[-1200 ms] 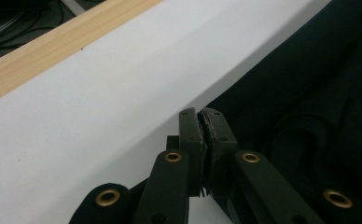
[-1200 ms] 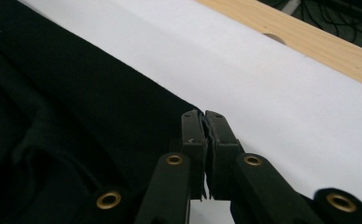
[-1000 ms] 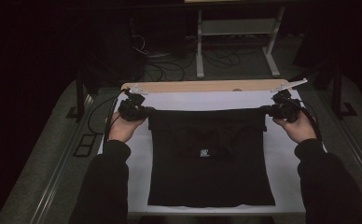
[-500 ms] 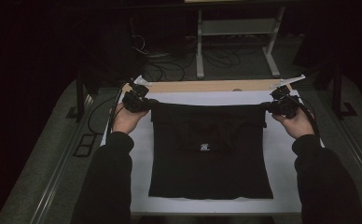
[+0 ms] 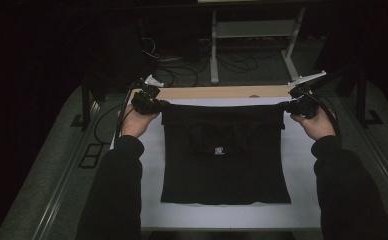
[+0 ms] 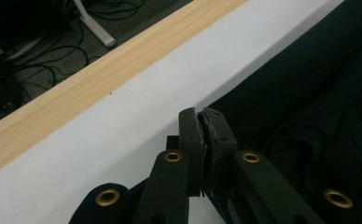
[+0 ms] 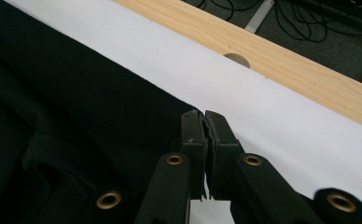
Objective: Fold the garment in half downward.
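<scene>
Black garment [image 5: 225, 155] lay flat on white surface [image 5: 302, 165], hem nearest person, folded top edge farthest, running left-right. Left tongs [image 5: 158, 104] pinched shut on far left corner of garment; right tongs [image 5: 288, 106] pinched shut on far right corner. Cloth stretched taut between them. Both hands equally near the edge. Judged next move: carry top edge toward hem. Wooden strip [image 5: 222, 92] beyond.
</scene>
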Demonstrator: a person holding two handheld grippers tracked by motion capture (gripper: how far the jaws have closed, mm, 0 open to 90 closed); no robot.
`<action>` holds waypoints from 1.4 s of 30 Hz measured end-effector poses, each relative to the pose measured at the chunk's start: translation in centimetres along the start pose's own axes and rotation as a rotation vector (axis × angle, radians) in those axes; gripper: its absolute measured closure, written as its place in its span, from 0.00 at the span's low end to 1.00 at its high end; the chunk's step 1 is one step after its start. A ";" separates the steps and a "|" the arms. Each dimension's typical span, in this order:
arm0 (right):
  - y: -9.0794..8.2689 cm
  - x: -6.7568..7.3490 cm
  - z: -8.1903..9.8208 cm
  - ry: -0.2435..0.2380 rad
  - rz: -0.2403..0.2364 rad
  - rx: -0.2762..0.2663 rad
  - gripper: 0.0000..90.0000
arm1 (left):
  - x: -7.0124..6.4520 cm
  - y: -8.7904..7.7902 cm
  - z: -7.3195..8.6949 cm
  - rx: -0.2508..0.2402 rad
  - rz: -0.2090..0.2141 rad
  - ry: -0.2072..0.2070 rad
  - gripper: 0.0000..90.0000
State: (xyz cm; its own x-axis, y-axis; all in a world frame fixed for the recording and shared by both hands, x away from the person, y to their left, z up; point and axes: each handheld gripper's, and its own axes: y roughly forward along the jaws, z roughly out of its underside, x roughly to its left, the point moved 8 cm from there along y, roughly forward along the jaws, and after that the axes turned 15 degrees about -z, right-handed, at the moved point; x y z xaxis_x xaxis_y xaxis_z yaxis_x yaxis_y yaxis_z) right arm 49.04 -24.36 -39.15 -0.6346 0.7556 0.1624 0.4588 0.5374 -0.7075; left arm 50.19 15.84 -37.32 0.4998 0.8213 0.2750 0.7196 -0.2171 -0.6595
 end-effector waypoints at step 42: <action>2.6 -1.9 0.2 0.116 -0.092 -0.014 0.40 | 0.2 4.4 2.1 -0.014 0.063 -0.244 0.30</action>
State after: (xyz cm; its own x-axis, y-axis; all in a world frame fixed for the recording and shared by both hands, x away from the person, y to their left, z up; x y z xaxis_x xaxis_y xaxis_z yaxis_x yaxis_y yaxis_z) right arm 51.31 -24.47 -41.38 -0.5988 0.7406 0.3047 0.4110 0.6108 -0.6768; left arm 52.43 16.15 -41.67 0.4146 0.9083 0.0554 0.6981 -0.2784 -0.6596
